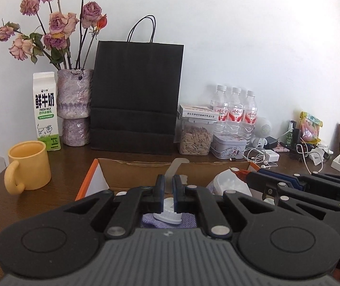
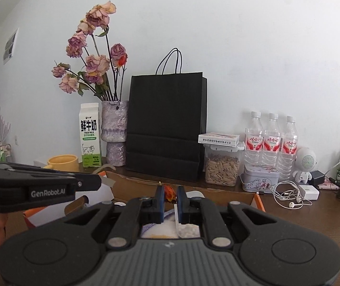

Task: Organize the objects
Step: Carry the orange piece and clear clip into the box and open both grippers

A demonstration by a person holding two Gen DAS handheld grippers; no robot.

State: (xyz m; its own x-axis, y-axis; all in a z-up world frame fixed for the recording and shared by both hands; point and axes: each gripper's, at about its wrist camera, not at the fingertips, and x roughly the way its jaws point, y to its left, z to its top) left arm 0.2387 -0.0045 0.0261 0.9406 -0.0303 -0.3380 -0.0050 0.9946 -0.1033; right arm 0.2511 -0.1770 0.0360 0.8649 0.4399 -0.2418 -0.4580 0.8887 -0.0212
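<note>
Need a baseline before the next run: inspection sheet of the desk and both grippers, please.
Surface: dark wooden desk, crowded along the wall.
Job's things: open cardboard box in front, small white items and a purple cloth inside.
Clutter: yellow mug, milk carton, vase of dried roses, black paper bag, seed jar, tin, three water bottles, white speaker figure.
Grippers: left gripper shut on a translucent strip; right gripper shut on a small orange-red piece.
Cables: earphones, charger leads at right.
Surroundings: plain white wall.
</note>
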